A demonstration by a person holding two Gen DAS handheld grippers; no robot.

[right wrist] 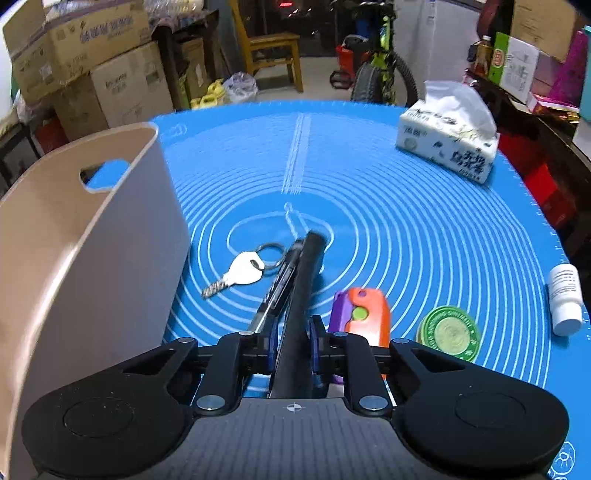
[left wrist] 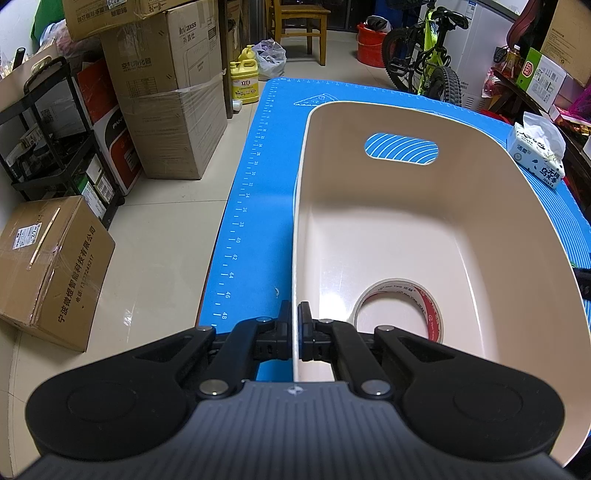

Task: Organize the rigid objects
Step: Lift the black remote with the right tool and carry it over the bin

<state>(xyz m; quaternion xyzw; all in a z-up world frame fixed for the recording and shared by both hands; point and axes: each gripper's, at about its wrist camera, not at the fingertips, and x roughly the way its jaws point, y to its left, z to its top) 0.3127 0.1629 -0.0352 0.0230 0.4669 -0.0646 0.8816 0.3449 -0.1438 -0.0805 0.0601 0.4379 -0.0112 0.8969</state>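
Observation:
A cream plastic bin (left wrist: 491, 206) stands on the blue mat (left wrist: 266, 192); a roll of tape (left wrist: 400, 308) lies inside it. My left gripper (left wrist: 294, 314) is shut on the bin's left rim. In the right wrist view the bin (right wrist: 110, 236) is at the left. My right gripper (right wrist: 293, 326) is shut on a black cylinder (right wrist: 304, 288) that points forward above the mat. A pen (right wrist: 279, 288) and a key on a ring (right wrist: 242, 273) lie just left of the cylinder. An orange-purple toy (right wrist: 364, 314), a green tin (right wrist: 448, 330) and a white bottle (right wrist: 563, 297) lie to the right.
A tissue pack (right wrist: 448, 136) sits at the mat's far right. Cardboard boxes (left wrist: 170, 88), a black shelf (left wrist: 59, 140), a wooden chair (left wrist: 299, 26) and a bicycle (left wrist: 424, 55) stand on the floor around the table.

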